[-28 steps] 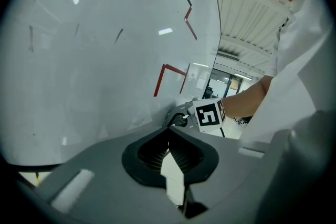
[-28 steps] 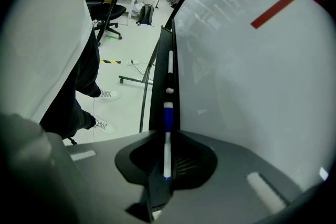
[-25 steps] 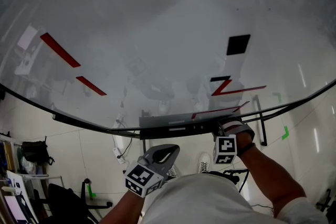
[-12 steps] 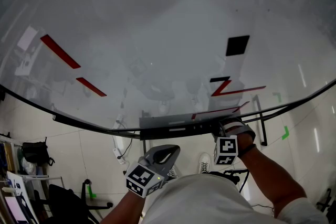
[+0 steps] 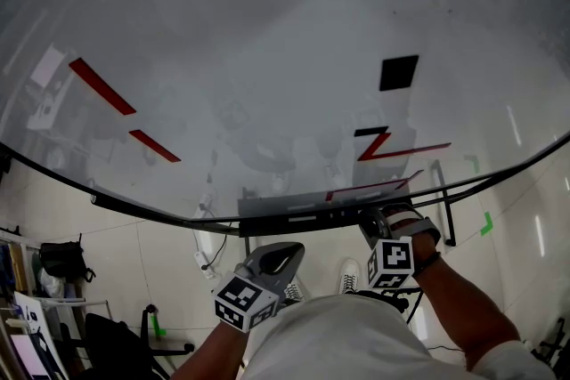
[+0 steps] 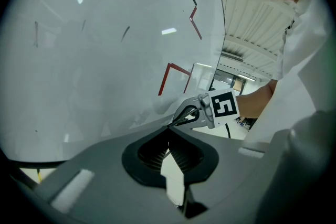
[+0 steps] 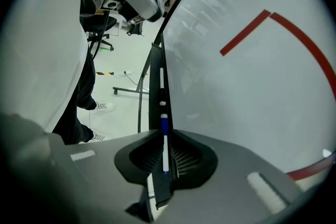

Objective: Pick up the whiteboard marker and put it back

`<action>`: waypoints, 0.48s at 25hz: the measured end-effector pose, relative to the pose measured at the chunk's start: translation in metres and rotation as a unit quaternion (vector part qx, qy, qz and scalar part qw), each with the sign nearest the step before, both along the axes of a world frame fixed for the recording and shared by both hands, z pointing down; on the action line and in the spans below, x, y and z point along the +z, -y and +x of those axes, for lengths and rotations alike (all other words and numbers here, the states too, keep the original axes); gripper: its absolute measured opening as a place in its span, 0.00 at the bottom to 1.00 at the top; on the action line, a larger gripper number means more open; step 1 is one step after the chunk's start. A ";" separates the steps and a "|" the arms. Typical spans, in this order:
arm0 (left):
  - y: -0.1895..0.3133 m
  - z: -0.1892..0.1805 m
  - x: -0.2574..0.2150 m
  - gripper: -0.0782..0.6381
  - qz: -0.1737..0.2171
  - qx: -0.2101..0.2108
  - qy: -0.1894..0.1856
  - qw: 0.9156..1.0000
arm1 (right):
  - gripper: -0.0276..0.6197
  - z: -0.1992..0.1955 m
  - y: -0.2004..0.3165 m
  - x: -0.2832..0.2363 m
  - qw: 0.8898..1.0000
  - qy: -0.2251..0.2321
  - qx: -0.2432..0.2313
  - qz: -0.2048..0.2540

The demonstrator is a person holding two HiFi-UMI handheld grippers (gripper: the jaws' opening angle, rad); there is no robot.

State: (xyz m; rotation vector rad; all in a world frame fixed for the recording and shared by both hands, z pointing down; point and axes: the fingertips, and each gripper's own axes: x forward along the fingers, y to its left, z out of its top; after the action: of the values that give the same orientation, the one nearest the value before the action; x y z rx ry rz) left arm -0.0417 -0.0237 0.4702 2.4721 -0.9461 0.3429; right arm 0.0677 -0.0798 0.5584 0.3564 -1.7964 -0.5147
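A white whiteboard marker with a blue cap lies lengthwise between the jaws of my right gripper, which is shut on it. Its capped end points along the dark tray under the whiteboard. In the head view the right gripper sits at the right end of the tray, and the marker is hidden there. My left gripper hangs below the tray, shut, with nothing between its ribbed pads. The right gripper also shows in the left gripper view.
Red strokes and black squares mark the whiteboard. Another white marker lies further along the tray. Below are the board's stand legs, floor cables, a chair and the person's shoes.
The right gripper has drawn slightly down and to the right, toward the person, still at the tray's right end. The left gripper has barely moved.
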 end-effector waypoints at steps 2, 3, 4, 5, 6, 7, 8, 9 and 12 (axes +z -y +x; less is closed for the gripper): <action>0.000 0.001 0.000 0.13 0.001 0.002 0.000 1.000 | 0.08 -0.001 -0.001 -0.002 1.000 0.000 -0.003 0.005; 0.000 0.002 -0.001 0.13 0.001 0.003 0.000 1.000 | 0.05 -0.001 -0.002 -0.002 1.000 0.000 -0.004 0.006; 0.000 0.004 -0.001 0.13 0.001 0.004 -0.001 1.000 | 0.05 0.000 -0.002 -0.004 1.000 -0.001 -0.003 0.006; -0.001 0.005 -0.002 0.13 0.002 0.006 -0.001 1.000 | 0.05 0.000 -0.002 -0.005 1.000 -0.002 -0.001 0.006; -0.001 0.006 -0.003 0.13 0.002 0.007 -0.002 1.000 | 0.05 0.001 -0.003 -0.006 1.000 -0.003 0.001 0.006; -0.001 0.006 -0.003 0.13 0.002 0.007 -0.002 1.000 | 0.05 0.001 -0.004 -0.007 1.000 -0.004 0.002 0.006; -0.002 0.006 -0.002 0.13 0.001 0.007 -0.001 1.000 | 0.05 0.001 -0.005 -0.008 1.000 -0.004 0.001 0.007; -0.002 0.006 -0.002 0.13 0.000 0.007 -0.001 1.000 | 0.05 0.001 -0.006 -0.008 1.000 -0.003 0.001 0.007; -0.002 0.006 -0.002 0.13 0.000 0.007 0.000 1.000 | 0.05 0.002 -0.007 -0.007 1.000 0.013 0.009 -0.005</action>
State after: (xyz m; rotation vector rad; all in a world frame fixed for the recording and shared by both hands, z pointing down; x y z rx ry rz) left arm -0.0352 -0.0221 0.4686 2.4795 -0.9293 0.3488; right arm 0.0695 -0.0723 0.5509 0.3730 -1.8191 -0.4894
